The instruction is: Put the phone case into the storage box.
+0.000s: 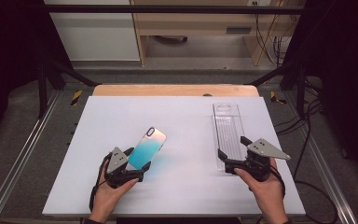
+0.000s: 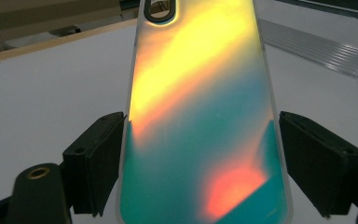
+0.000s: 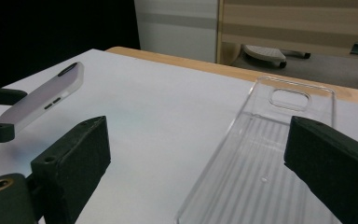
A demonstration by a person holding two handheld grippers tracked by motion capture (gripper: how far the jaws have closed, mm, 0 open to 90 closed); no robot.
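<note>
A phone (image 1: 148, 143) in a shiny case that shades from teal to orange is tilted up off the white tabletop (image 1: 177, 116), camera end away from me. My left gripper (image 1: 140, 157) is shut on its lower end, and in the left gripper view the pads (image 2: 100, 154) press both long edges of the phone (image 2: 200, 93). A long clear ribbed plastic tray (image 1: 227, 128) lies flat at the right. My right gripper (image 1: 232, 145) is at the tray's near end with its jaws wide apart. In the right gripper view the tray (image 3: 261, 154) runs between the open jaws, and the phone (image 3: 46, 100) shows at the left.
The white tabletop ends in a wooden strip (image 1: 175, 90) at the back. Metal rails (image 1: 23, 154) run along both sides, with cables (image 1: 307, 121) on the floor at the right. Pale cabinets (image 1: 98, 32) stand beyond the table.
</note>
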